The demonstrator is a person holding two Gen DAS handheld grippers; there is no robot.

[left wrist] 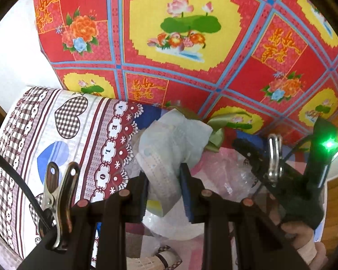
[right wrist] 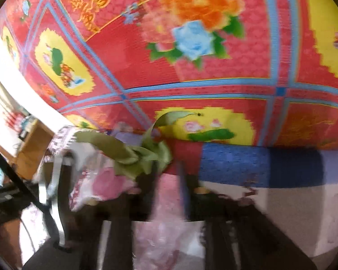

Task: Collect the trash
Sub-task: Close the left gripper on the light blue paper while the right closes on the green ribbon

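Left wrist view: the left gripper [left wrist: 163, 184] is clenched on a crumpled wad of pale tissue and a face mask [left wrist: 169, 148]; both pads press its sides, and the wad rises above the fingers. The wad hangs over a thin clear-and-pink plastic bag [left wrist: 225, 175] that fills the lower middle of the view. A strip of green ribbon [left wrist: 216, 135] lies just beyond the wad, at the bag's far edge. To the left lies a pillow [left wrist: 56, 139] printed with hearts and lace borders; behind everything spreads a red sheet [left wrist: 191, 45] with yellow medallions, lotus flowers and blue grid lines. At right, the right gripper [left wrist: 259, 157] reaches over the bag, held by a hand [left wrist: 302, 236] with a bandaged finger; a green light glows on its body.

Right wrist view (blurred by motion): the right gripper [right wrist: 167, 186] has its fingers parted, with pink plastic of the bag [right wrist: 164, 213] showing between them; whether the pads press on it cannot be told. The ribbon [right wrist: 146, 153] lies just beyond the left finger, with crumpled plastic beside it. A blue cloth band [right wrist: 247, 164] runs across at right, below the red sheet [right wrist: 214, 78].
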